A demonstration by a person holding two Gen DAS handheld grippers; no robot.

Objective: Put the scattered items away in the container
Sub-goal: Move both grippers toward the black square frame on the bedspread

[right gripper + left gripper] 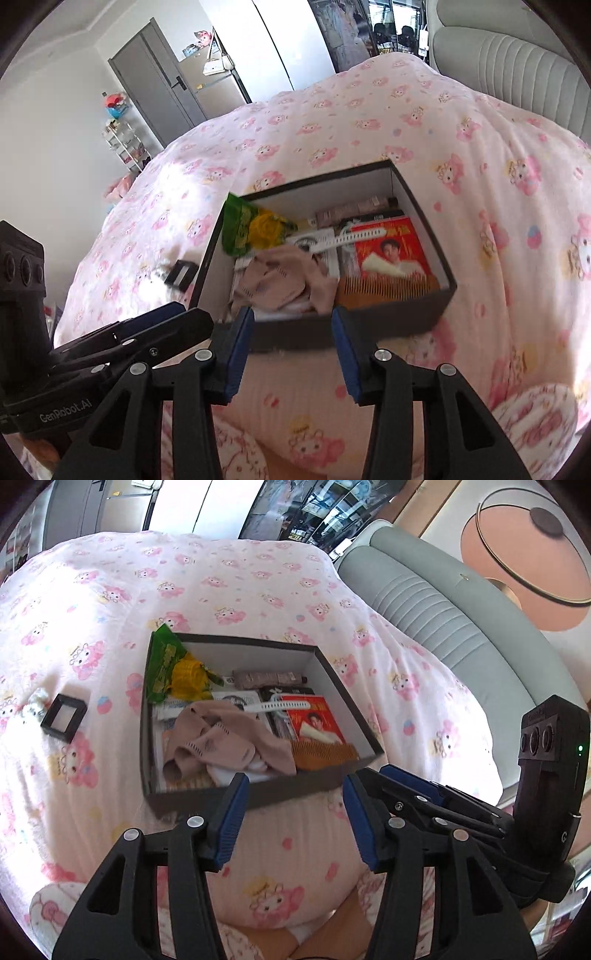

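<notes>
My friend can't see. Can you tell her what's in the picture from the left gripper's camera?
An open dark box sits on a pink cartoon-print blanket, filled with beige socks, a red booklet, a wooden comb and a green packet. The empty, open left gripper hovers before it. A small black square frame lies outside, left of the box.

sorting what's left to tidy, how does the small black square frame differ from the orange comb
The small black square frame lies on the bedspread, outside the box; the orange comb is already inside it. The frame is black, square and hollow-centred; the comb is orange, long and toothed. Neither is held.
</notes>
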